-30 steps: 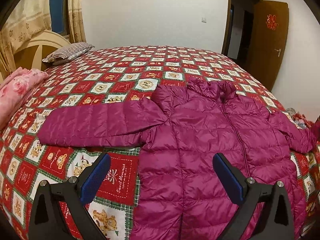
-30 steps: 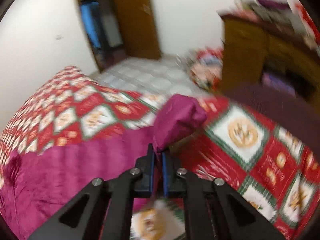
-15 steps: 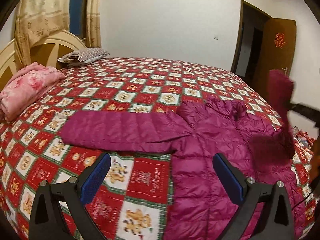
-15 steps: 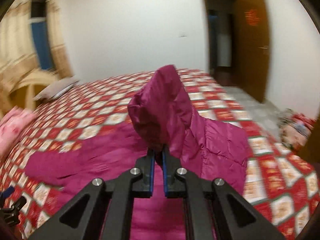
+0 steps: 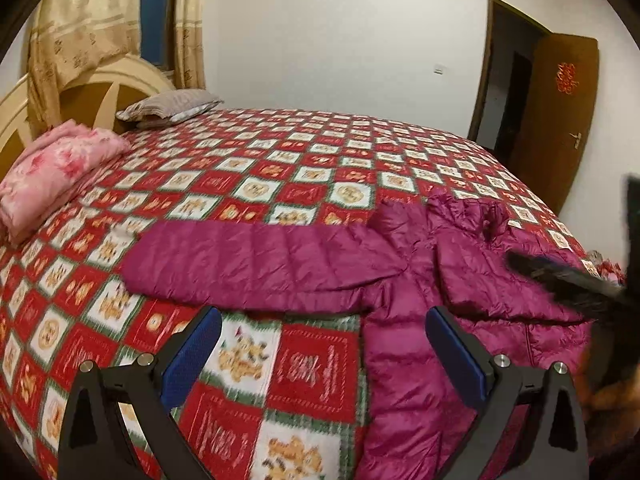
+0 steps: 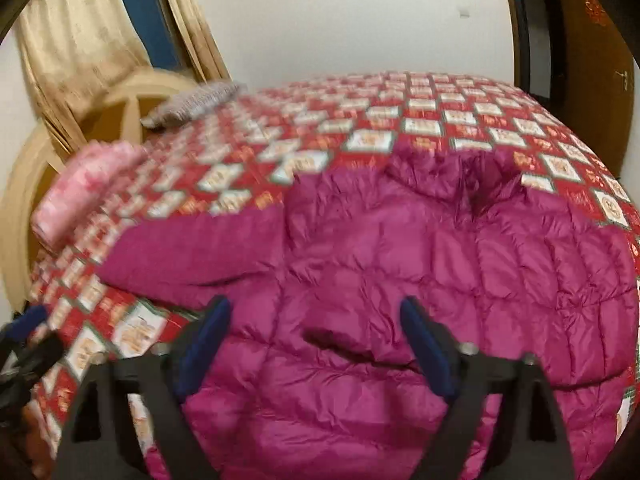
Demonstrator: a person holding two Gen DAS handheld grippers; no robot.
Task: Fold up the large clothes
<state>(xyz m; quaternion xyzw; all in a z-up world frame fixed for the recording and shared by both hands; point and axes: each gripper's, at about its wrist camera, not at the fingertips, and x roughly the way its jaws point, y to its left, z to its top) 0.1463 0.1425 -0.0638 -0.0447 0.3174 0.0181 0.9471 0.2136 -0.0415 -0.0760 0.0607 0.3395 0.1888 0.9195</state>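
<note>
The jacket (image 6: 400, 264) lies spread on the bed (image 5: 304, 168). Above it, the right gripper (image 6: 316, 344) is opening its fingers, holding nothing; beside it, the left gripper (image 5: 324, 352) hangs released.

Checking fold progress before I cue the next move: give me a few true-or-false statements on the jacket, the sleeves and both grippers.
1. The jacket lies on the bed. True.
2. The right gripper is clamped on a sleeve. False: its jaws are opening, with nothing pinched between them.
3. One sleeve lies stretched out flat toward the pink bedding. True.
4. The left gripper holds the jacket's hem. False: it is open and holds nothing.
5. The other sleeve is folded across the jacket's chest. True.
</note>
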